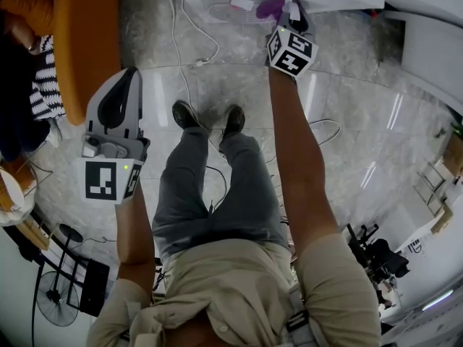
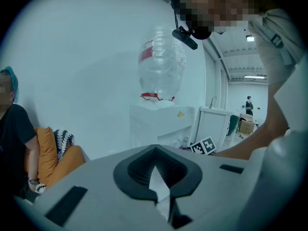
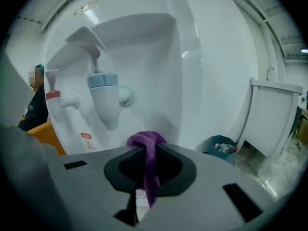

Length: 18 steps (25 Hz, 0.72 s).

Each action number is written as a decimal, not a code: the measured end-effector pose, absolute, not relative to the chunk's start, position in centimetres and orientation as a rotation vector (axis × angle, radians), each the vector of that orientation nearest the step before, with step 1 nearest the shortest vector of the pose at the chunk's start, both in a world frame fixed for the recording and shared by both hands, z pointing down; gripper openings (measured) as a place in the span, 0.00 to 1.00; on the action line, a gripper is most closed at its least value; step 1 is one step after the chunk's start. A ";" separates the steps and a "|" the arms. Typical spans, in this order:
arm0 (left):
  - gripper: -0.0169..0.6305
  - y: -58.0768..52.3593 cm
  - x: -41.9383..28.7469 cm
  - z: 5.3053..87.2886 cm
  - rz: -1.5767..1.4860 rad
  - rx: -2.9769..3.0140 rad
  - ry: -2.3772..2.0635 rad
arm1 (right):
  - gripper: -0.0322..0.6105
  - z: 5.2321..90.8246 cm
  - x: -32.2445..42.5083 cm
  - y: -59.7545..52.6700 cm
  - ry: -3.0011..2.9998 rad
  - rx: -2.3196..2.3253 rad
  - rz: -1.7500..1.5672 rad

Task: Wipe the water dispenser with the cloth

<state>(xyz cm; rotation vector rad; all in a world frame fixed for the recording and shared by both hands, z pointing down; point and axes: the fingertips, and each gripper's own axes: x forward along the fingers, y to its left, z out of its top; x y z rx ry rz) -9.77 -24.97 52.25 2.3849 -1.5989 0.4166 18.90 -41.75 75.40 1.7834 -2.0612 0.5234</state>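
The right gripper's [image 1: 295, 16] fingers were clamped on a purple cloth [image 3: 146, 141], its bunched end bulging just past their tips and a tail hanging back between them. Just beyond the tips stood the tap recess of the white water dispenser [image 3: 202, 81], with a blue-capped tap [image 3: 103, 100] ahead to the left and a red-tagged tap [image 3: 52, 94] farther left. The left gripper's [image 2: 155, 149] fingers were pressed together on nothing, well apart from the dispenser. Far beyond their tips rose its upturned clear bottle [image 2: 161, 66], and an orange sofa [image 2: 45, 155] lay to their left.
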 end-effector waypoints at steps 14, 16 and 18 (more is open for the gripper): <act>0.05 -24.2 -9.3 53.0 0.441 2.389 -1.601 | 0.11 78.6 0.6 -37.2 -2.383 1.204 0.588; 0.05 -23.8 -9.3 53.5 0.444 2.380 -1.600 | 0.11 80.3 -0.4 -36.3 -2.360 1.158 0.660; 0.05 -23.6 -9.2 53.8 0.446 2.378 -1.595 | 0.11 81.6 0.3 -36.1 -2.321 1.163 0.673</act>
